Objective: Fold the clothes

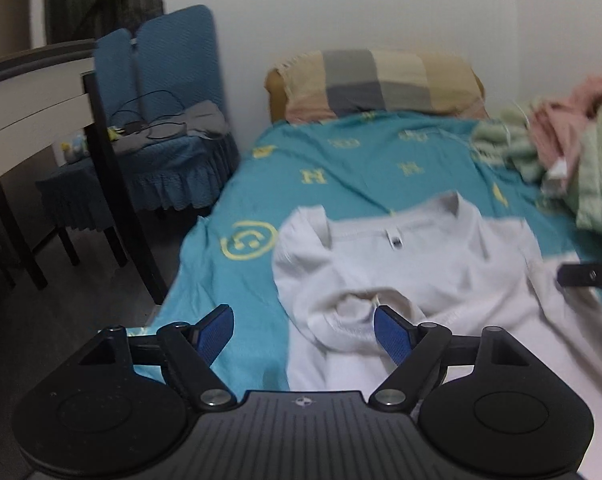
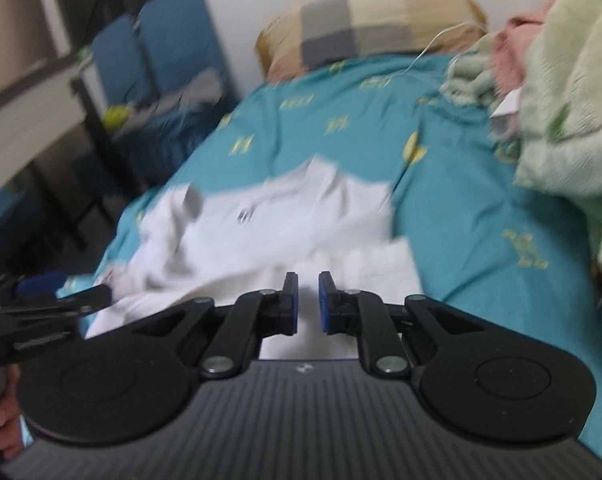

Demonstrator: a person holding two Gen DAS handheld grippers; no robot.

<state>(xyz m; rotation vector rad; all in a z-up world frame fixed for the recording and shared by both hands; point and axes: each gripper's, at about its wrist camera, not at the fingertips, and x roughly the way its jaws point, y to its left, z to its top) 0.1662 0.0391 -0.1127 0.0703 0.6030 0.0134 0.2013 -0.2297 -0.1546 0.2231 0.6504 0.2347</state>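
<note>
A white shirt (image 1: 413, 268) lies crumpled on the teal bedsheet (image 1: 341, 168), collar toward the pillow; it also shows in the right wrist view (image 2: 285, 224). My left gripper (image 1: 303, 322) is wide open over the shirt's near left part, with its right finger against a bunched fold. My right gripper (image 2: 308, 292) stands over the shirt's near edge with the jaws narrowly apart and nothing between them. The right gripper's tip shows in the left wrist view (image 1: 589, 276), and the left gripper shows at the left of the right wrist view (image 2: 45, 292).
A checked pillow (image 1: 377, 80) lies at the bed's head. A pile of green and pink bedding (image 2: 561, 92) fills the bed's right side. Blue covered chairs (image 1: 161, 92) and a dark table frame (image 1: 113, 200) stand left of the bed.
</note>
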